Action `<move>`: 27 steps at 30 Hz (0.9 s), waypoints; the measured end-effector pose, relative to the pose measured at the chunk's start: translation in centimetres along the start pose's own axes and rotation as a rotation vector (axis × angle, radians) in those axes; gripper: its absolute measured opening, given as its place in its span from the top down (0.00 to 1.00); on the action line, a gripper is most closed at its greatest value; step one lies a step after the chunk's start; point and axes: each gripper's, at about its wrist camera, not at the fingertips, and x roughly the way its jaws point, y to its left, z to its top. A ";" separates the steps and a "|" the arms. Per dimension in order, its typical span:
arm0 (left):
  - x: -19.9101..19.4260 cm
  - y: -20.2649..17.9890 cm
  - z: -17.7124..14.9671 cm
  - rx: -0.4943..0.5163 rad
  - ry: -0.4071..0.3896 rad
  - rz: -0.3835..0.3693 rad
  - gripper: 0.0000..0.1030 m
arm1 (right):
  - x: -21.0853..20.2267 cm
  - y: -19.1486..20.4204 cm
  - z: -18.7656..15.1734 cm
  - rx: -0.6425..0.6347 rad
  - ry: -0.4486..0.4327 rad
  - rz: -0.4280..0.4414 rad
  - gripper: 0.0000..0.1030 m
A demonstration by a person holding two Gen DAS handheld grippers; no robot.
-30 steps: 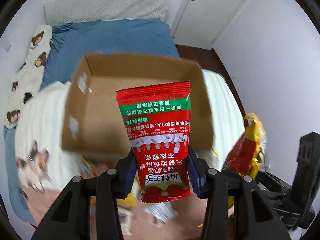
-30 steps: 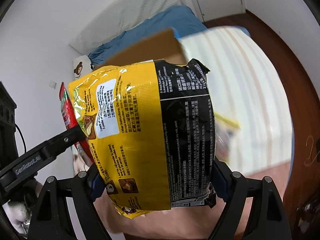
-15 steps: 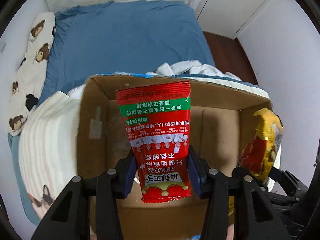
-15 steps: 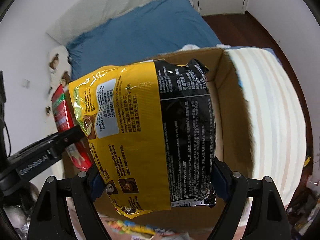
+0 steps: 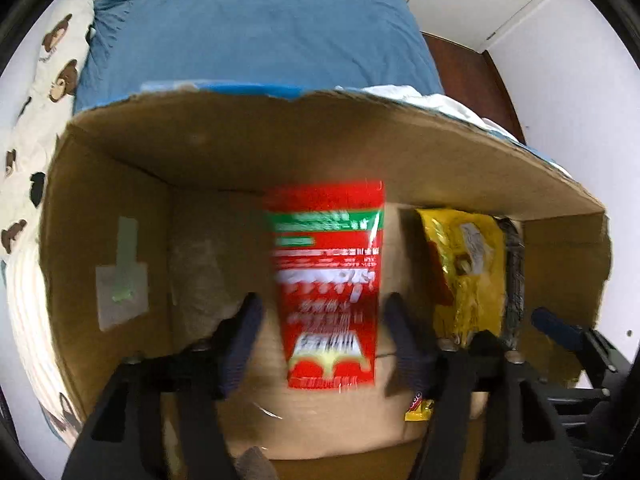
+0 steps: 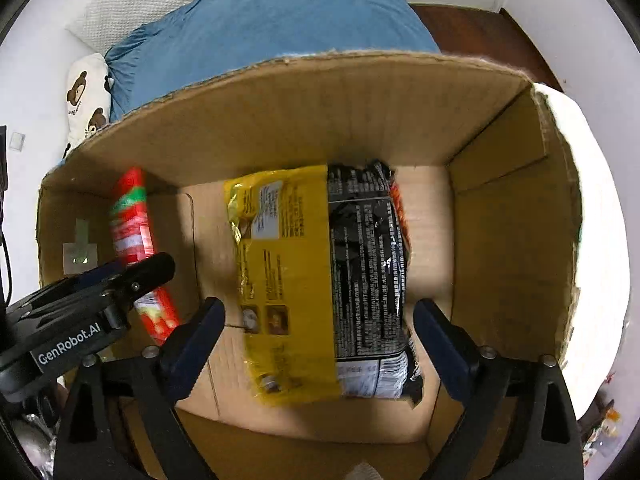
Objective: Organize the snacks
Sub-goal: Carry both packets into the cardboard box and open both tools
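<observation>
A brown cardboard box [image 5: 248,144] fills both views, and both grippers are over its open top. My left gripper [image 5: 324,320] is open, its jaws standing apart from the red snack packet [image 5: 326,280], which is motion-blurred and free inside the box. My right gripper [image 6: 316,324] is open too, its jaws clear of the yellow and black snack bag [image 6: 316,276], which is blurred and free in the box. The red packet [image 6: 132,240] and the left gripper [image 6: 100,292] show at the left of the right wrist view. The yellow bag [image 5: 468,268] shows at the right of the left wrist view.
The box [image 6: 320,108] sits on a bed with a blue cover [image 5: 248,24] and a bear-print pillow [image 5: 44,76]. A cream striped blanket [image 6: 596,208] lies to the box's right. Dark wooden floor [image 6: 480,28] and a white door lie beyond.
Both grippers have moved down over the box and opened. The red packet and the yellow bag have left the jaws and drop into the box.
</observation>
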 end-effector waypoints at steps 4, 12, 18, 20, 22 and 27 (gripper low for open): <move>-0.7 0.6 0.2 -0.008 -0.021 -0.019 0.06 | -1.6 -1.2 0.2 -0.027 -0.038 0.000 0.01; -5.1 0.0 -2.4 0.027 -0.145 0.022 0.04 | -7.9 3.4 -4.0 -0.096 -0.101 -0.026 0.00; -9.5 0.5 -6.6 0.024 -0.262 0.053 0.04 | -11.1 7.7 -7.8 -0.096 -0.200 -0.029 0.00; -10.8 0.8 -7.9 0.026 -0.299 0.057 0.04 | -13.2 7.3 -9.8 -0.097 -0.239 -0.025 0.00; -12.3 0.6 -9.8 0.032 -0.336 0.060 0.04 | -13.1 7.8 -10.5 -0.096 -0.272 -0.013 0.00; -14.8 -0.1 -14.9 0.049 -0.407 0.061 0.04 | -16.6 8.0 -15.8 -0.092 -0.334 0.044 0.00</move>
